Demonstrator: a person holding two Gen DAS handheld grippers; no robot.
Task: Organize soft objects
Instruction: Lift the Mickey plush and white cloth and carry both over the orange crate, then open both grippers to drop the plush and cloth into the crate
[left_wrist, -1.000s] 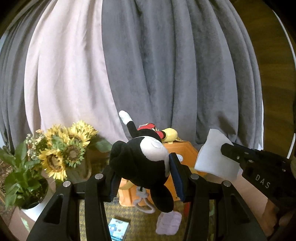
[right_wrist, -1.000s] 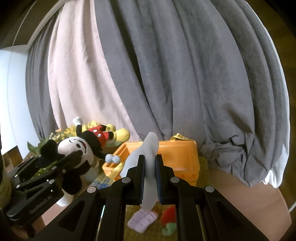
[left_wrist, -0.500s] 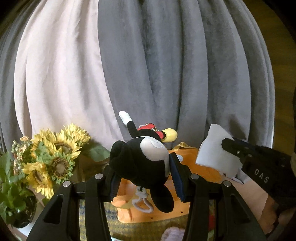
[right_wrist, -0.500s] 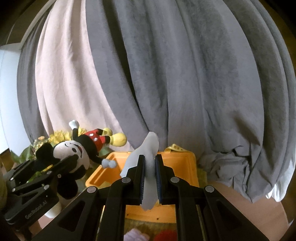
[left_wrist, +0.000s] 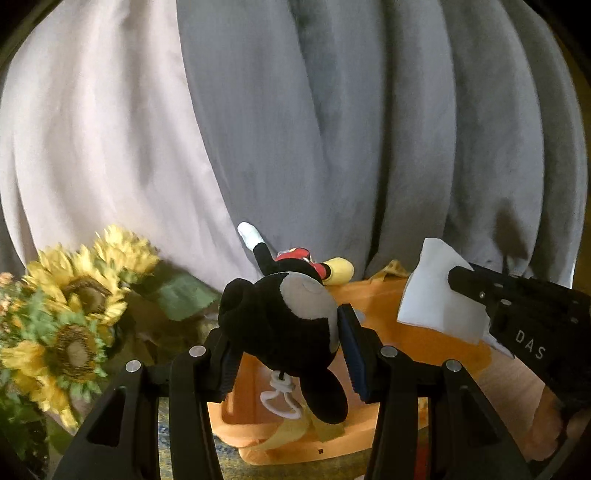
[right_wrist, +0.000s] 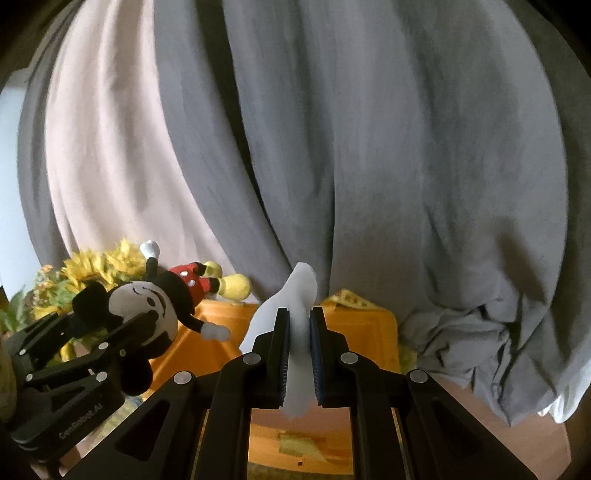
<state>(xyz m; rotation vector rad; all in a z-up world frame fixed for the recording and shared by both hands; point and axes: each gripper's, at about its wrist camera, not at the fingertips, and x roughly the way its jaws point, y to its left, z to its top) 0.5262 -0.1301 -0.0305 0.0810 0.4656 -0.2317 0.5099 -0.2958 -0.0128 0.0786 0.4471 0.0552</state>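
- Hanging by its head, the plush mouse toy (left_wrist: 284, 325) is pinched between the pads of the left claw (left_wrist: 286, 341); its red-shorted body and yellow shoes trail toward the far side, above the near-left part of the orange bin (left_wrist: 373, 306).
- Its stuffing gives under the pads, so it reads as light and squashy. The round head looks like the surest place to hold, since limbs would flop and slide out.
- A white cord loop (left_wrist: 279, 397) dangles beneath the head and could snag on the bin's rim.
- The right claw (right_wrist: 298, 354) is pressed together on a thin white cloth (right_wrist: 291, 306), which stands up limp between the pads and droops below them.
- The cloth looks almost weightless and floppy; pinched at a fold as it is, it should hold, though a loose corner could catch.
- In the left wrist view, the same cloth (left_wrist: 436, 295) shows to the right, over the bin's right side.
- The bin sits open ahead of both claws, with something yellow lying inside.
- Sunflowers (left_wrist: 74, 306) stand to the left of the bin, close to the toy's path.
- Grey and pale curtains (right_wrist: 332, 147) hang across the far side.
- By my reading, both soft things are being carried toward the bin, not yet dropped in.
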